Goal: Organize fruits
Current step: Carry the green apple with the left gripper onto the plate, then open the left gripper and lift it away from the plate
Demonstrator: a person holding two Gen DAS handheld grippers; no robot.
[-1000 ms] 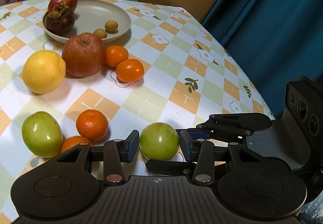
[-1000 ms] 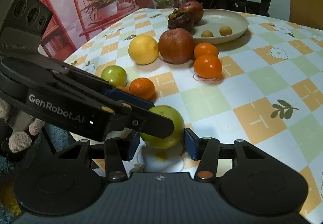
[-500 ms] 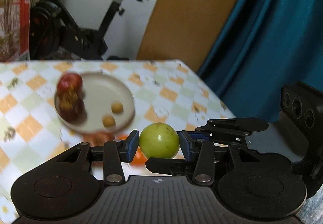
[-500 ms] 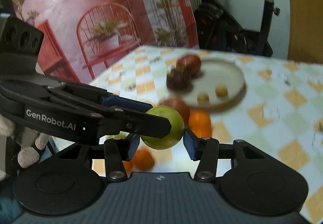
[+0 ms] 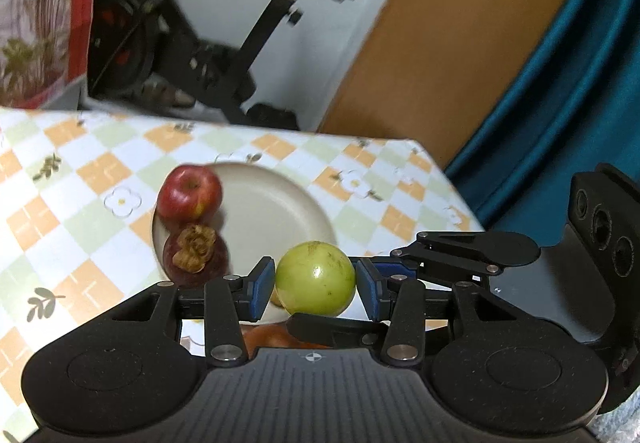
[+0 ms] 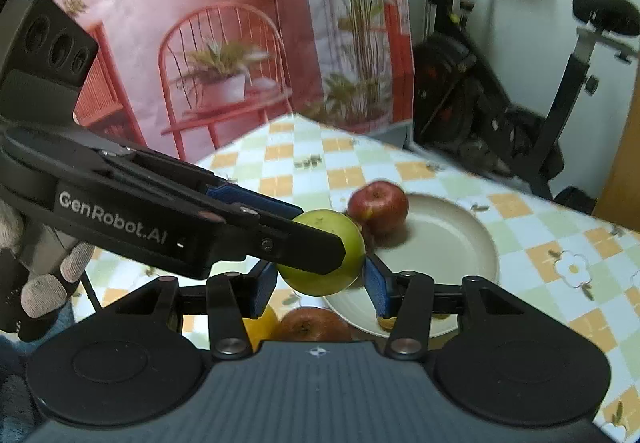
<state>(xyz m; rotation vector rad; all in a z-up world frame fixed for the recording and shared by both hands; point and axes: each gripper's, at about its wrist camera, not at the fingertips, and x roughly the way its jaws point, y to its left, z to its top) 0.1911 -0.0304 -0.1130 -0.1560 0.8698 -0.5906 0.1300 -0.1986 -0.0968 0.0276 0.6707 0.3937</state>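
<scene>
1. Left view: my left gripper (image 5: 315,288) has its fingers clamped on the green fruit (image 5: 315,278), both blue pads touching it; I hold it up over the plate (image 5: 276,219), where I think it should go with the red apple (image 5: 189,193); the fruit hides the plate's near edge.
2. Right view: my right gripper (image 6: 320,285) clamps the same green fruit (image 6: 326,263) crosswise for a steadier carry; the left gripper hides part of it; the worktop (image 6: 532,239) fruits below are cut off.
</scene>
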